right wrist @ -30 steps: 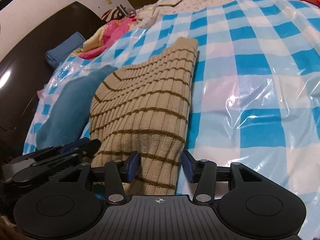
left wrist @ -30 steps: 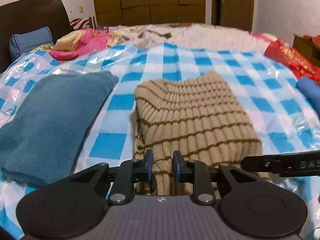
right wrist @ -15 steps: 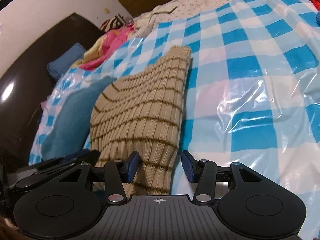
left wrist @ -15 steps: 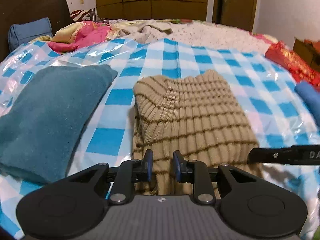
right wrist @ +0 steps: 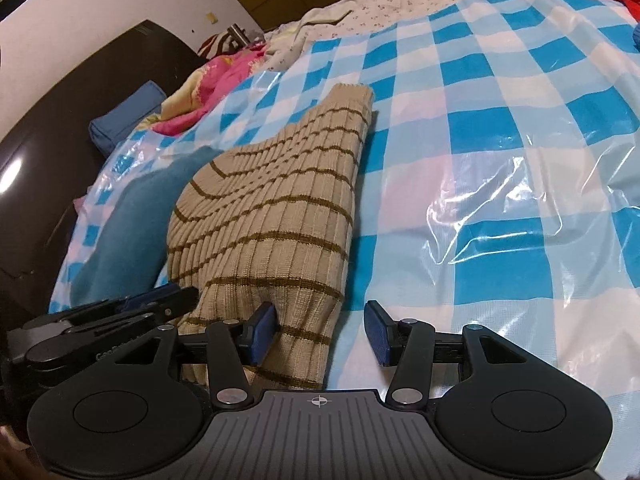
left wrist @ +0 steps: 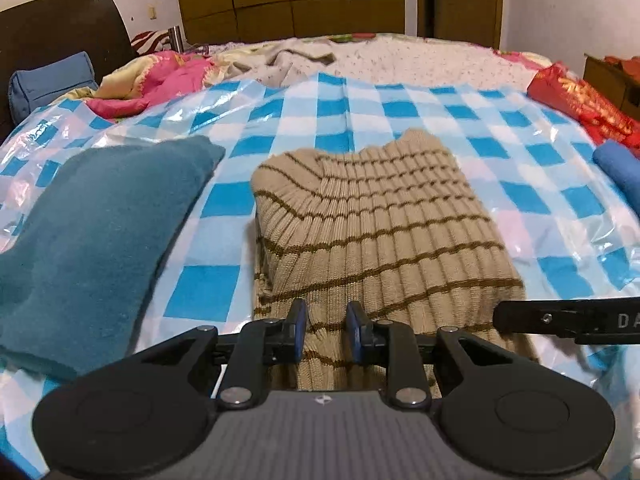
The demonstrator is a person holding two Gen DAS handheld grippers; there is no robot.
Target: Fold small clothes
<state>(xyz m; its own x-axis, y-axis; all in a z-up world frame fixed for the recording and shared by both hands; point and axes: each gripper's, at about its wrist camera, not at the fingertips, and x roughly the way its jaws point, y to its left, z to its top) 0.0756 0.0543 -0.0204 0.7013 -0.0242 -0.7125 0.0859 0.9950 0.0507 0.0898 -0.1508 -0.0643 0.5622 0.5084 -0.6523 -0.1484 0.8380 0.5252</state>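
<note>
While left jaws pinch sweater (left wrist: 372, 232), right jaws just opened.

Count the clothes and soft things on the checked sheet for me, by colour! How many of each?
Beige striped sweater: 1
Teal folded cloth: 1
Blue cloth at the right edge: 1
Total: 3
</note>
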